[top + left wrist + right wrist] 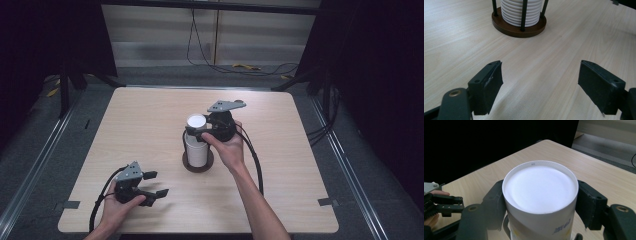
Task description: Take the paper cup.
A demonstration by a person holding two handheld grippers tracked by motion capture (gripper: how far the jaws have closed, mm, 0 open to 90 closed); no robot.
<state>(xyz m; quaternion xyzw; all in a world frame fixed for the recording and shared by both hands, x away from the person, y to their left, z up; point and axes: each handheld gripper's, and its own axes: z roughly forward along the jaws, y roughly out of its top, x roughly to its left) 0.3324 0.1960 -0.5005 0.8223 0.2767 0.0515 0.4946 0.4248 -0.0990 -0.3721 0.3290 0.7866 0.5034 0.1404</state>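
Note:
A stack of white upside-down paper cups (196, 147) stands in a round brown holder (198, 166) with thin black rods, mid-table. The left gripper view shows the holder's base (517, 26) and the ribbed cup rims (521, 11) ahead. My right gripper (196, 134) reaches in from the right, its jaws pressed on both sides of the top cup (540, 192) just below its flat white bottom. My left gripper (156, 184) rests low over the table at the front left, open, with bare wood between its pads (540, 80).
The light wooden table (300, 175) has taped corners at its front edge. Beyond its far edge, cables (240, 67) lie on the floor, and dark stands and curtains flank both sides. The left gripper (446, 203) shows at the lower left of the right gripper view.

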